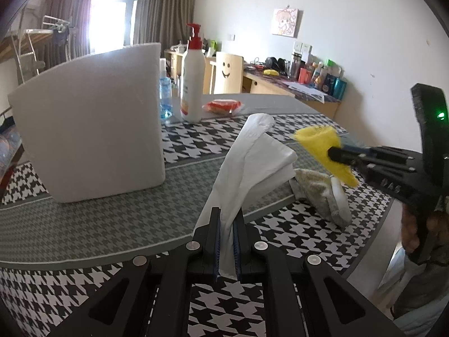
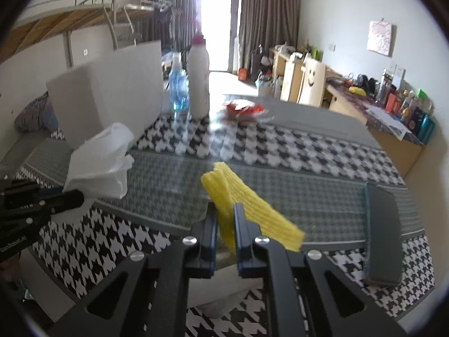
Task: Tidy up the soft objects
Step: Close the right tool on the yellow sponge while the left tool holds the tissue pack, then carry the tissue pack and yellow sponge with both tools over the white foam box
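My left gripper (image 1: pixel 226 220) is shut on a white folded tissue (image 1: pixel 252 157), which rises from between the pads and leans up to the right. In the right wrist view the same tissue (image 2: pixel 101 160) shows at the left, held by the left gripper (image 2: pixel 75 196). My right gripper (image 2: pixel 226 216) is shut on a yellow ribbed foam cloth (image 2: pixel 252 207), lifted above the table. From the left wrist view the yellow cloth (image 1: pixel 322 146) hangs in the right gripper (image 1: pixel 336 153) above a beige fuzzy cloth (image 1: pixel 317 193) that lies on the table.
A tall white foam block (image 1: pixel 89 129) stands at the left. Behind it are a white pump bottle (image 1: pixel 192 75), a blue bottle (image 1: pixel 165 95) and a red packet (image 1: pixel 224 105). A dark phone (image 2: pixel 381 233) lies at the right on the houndstooth tablecloth (image 1: pixel 294 233).
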Available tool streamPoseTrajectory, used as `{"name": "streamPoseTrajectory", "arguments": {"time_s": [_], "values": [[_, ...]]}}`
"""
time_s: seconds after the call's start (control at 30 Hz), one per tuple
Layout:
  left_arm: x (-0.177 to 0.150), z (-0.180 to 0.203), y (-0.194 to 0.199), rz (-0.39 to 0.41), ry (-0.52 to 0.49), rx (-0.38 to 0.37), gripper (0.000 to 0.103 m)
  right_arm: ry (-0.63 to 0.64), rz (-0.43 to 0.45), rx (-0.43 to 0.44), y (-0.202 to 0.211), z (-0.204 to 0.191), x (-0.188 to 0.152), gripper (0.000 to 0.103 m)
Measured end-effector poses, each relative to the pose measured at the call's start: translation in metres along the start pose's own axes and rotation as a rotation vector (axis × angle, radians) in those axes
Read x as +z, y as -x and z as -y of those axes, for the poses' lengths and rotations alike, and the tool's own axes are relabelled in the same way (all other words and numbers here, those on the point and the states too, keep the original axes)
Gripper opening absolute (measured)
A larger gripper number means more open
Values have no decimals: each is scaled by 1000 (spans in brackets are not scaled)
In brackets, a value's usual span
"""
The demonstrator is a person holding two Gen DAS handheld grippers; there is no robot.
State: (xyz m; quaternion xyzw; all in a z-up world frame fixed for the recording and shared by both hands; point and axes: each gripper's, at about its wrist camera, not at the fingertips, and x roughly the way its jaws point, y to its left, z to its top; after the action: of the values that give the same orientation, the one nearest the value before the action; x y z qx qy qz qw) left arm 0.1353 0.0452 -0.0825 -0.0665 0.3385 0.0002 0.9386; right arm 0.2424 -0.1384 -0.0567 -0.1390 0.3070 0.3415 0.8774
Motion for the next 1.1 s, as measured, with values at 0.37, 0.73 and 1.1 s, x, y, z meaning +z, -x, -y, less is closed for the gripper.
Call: {"name": "streamPoseTrajectory", "arguments": {"time_s": [0.37,0.73,1.1], "values": [[8,-2,8,33,4,1,8,-53,106,-34,32,10,8,14],[16,-13,15,52,11,18,8,-105,166,5,40,11,21,14],[32,-19,26,87,8,54,8,-117,183,23,35,3,38,14]]}}
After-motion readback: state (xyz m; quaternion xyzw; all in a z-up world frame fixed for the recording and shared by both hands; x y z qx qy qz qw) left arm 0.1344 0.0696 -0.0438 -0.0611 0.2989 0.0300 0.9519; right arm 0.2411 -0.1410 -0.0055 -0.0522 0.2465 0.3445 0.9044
